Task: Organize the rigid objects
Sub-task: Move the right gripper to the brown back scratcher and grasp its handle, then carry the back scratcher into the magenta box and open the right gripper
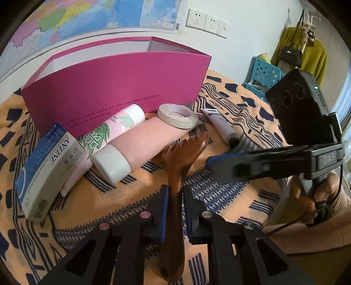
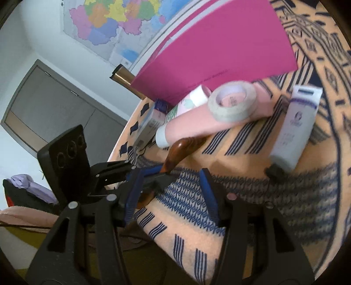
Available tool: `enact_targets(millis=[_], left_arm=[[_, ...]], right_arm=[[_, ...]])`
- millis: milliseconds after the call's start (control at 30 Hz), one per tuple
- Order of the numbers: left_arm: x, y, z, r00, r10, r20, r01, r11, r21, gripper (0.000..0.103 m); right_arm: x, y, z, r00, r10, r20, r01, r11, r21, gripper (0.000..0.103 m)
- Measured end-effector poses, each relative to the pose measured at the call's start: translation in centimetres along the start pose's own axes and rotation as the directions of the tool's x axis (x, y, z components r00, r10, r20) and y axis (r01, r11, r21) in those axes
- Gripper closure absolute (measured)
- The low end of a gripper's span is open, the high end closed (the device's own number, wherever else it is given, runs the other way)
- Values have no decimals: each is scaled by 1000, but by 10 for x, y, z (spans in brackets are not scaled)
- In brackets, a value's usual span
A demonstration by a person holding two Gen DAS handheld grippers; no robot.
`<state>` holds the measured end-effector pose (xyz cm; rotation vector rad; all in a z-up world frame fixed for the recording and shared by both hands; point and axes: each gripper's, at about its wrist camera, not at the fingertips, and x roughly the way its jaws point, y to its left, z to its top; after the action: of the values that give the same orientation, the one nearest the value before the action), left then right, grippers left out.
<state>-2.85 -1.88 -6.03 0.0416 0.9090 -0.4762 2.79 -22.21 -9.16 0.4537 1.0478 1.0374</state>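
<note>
My left gripper (image 1: 175, 195) is shut on the handle of a brown wooden scratcher (image 1: 182, 157), its claw end pointing at a pink tube (image 1: 140, 144) with a white cap. The scratcher (image 2: 177, 151) also shows in the right wrist view, held by the left gripper (image 2: 162, 173). My right gripper (image 2: 171, 193) is open and empty above the patterned cloth; it shows at the right of the left wrist view (image 1: 210, 164). An open magenta box (image 1: 114, 87) stands behind a tape roll (image 1: 177, 116), a pink bottle (image 1: 118, 127), a boxed carton (image 1: 46, 175) and a white tube (image 1: 221, 127).
The items lie on an orange and blue patterned cloth (image 1: 230, 197). A map (image 1: 87, 17) and wall sockets (image 1: 206, 22) are on the wall behind. A blue crate (image 1: 263, 74) and hanging clothes (image 1: 300, 50) stand at the right.
</note>
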Motion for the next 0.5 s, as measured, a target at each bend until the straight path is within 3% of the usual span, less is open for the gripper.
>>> enact_targets(millis=[233, 300, 400, 500], left_arm=[[-4, -6, -1, 1000, -2, -3, 2, 1000, 27, 90], [-5, -9, -1, 1000, 0, -3, 0, 999, 40, 90], [-7, -8, 0, 1000, -21, -10, 22, 999, 41, 90], [-12, -9, 6, 998, -64, 3, 64, 997, 44, 83]], right_arm=[[25, 3, 12, 1000, 9, -25, -9, 1000, 2, 47], [28, 4, 14, 1000, 3, -27, -3, 1000, 3, 54], [24, -3, 14, 1000, -17, -19, 18, 999, 31, 77], [11, -10, 12, 1000, 4, 12, -4, 998, 59, 83]])
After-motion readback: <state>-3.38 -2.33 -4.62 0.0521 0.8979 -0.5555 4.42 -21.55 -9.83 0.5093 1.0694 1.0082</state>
